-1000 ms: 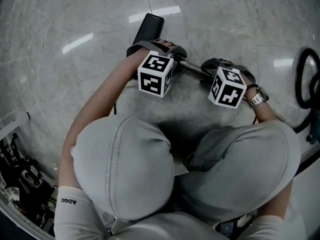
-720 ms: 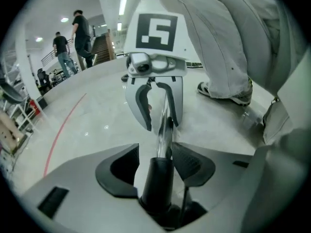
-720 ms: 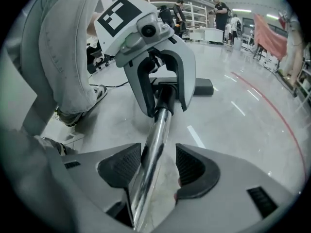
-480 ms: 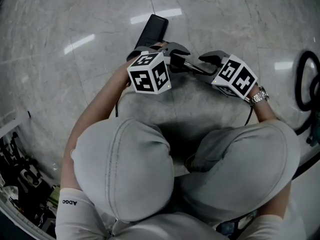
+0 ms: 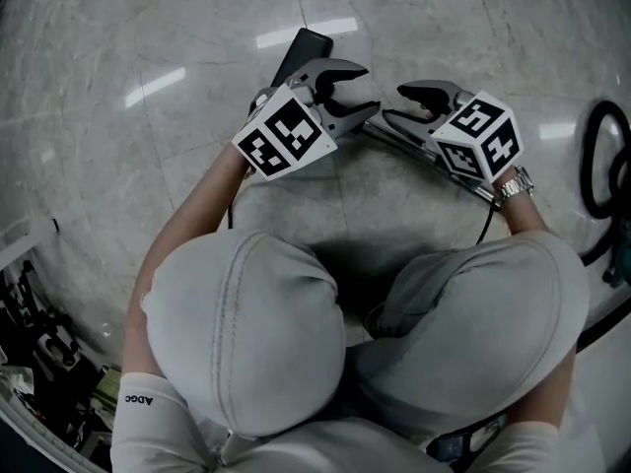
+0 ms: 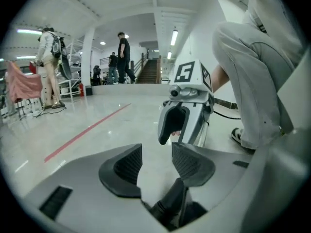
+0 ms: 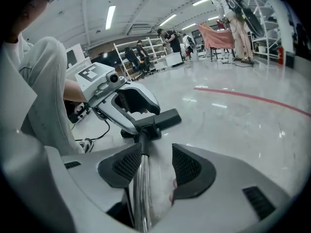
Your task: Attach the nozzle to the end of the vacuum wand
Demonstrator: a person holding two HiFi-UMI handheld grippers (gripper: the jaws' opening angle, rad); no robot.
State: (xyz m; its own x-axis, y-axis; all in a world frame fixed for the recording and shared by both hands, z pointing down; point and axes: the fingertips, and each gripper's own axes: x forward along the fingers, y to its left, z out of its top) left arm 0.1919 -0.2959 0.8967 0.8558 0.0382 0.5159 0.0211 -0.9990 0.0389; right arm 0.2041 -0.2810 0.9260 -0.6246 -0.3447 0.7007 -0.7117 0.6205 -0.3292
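The nozzle (image 5: 301,52) is judged already seated on the wand (image 5: 394,138), both laid on the floor (image 5: 177,166) (little seems left), while the left gripper (image 5: 360,89), its jaws just opened, and the right gripper (image 5: 399,104) are held released above, grasping nothing.

1. Your nozzle (image 5: 304,49) is a flat, black, rectangular head. It lies on the grey marble floor (image 5: 177,166) ahead of you, pointing away.
2. Your vacuum wand (image 7: 139,193) is a shiny metal tube. It lies slanted, and its far end meets the black neck of the nozzle.
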